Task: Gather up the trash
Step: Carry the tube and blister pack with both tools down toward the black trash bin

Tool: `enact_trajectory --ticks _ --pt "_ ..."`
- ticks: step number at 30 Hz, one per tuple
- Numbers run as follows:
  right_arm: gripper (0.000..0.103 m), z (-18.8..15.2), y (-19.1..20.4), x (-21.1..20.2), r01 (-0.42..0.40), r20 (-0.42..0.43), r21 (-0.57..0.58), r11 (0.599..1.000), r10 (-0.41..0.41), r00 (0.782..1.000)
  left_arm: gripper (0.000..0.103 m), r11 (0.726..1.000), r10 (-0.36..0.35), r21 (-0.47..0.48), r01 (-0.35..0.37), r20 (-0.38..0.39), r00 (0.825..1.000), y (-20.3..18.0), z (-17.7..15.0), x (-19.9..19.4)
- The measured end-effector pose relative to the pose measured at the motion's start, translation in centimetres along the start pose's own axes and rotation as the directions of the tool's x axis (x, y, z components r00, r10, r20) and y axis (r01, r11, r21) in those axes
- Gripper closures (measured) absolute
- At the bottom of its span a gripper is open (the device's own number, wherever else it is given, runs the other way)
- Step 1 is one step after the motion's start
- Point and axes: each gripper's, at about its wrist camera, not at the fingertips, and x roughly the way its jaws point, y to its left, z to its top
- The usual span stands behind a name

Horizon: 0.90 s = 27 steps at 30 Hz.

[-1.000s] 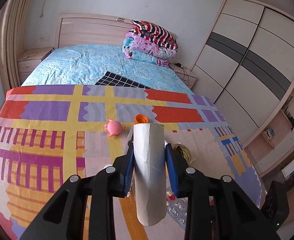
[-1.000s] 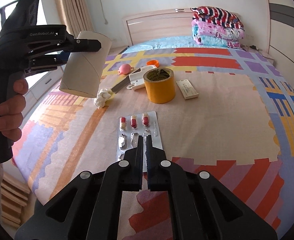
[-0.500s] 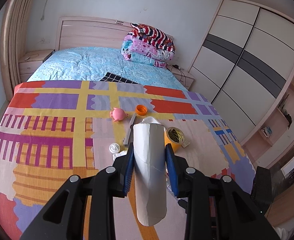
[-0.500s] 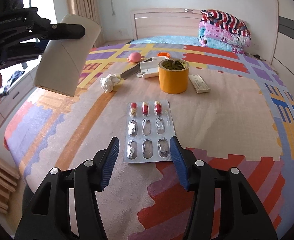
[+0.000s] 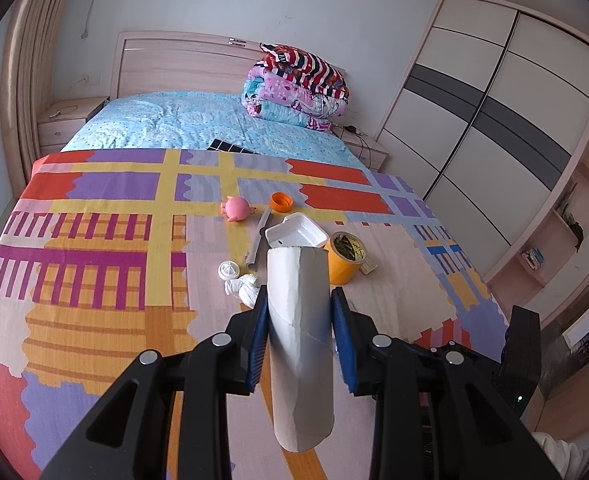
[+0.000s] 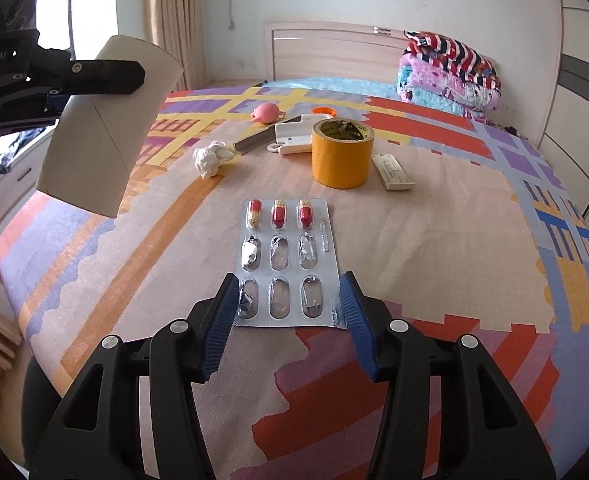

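Holding a cardboard tube aloft, straddling a blister pack on the bed.

Clamping the left gripper (image 5: 299,316) on the cardboard tube (image 5: 301,344), a plain grey-white roll core with a spiral seam, tilted above the patterned blanket (image 5: 94,248). Spreading the right gripper (image 6: 289,300) wide, fingers flanking the near end of the blister pack (image 6: 287,258), grasping nothing. Lying flat: silver foil, three red-and-cream capsules in the far row, six nearer pockets burst and crumpled. Sitting beyond: a crumpled tissue (image 6: 210,158), a yellow tape roll (image 6: 341,154), a small white box (image 6: 392,172).
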Motion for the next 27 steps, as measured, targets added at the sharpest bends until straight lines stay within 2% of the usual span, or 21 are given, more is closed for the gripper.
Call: enact_trajectory --ticks 15,27 --pt "0.052 -0.5 1.0 -4.3 -0.032 0.046 -0.005 0.999 0.032 0.998 0.074 1.0 -0.005 0.009 0.005 0.018 1.0 -0.8 -2.7 -3.4" --pt "0.052 -3.1 2.4 -9.4 -0.071 0.067 -0.044 0.997 0.073 0.995 0.074 1.0 -0.011 0.023 0.011 0.004 1.0 -2.7 -7.8 -6.8"
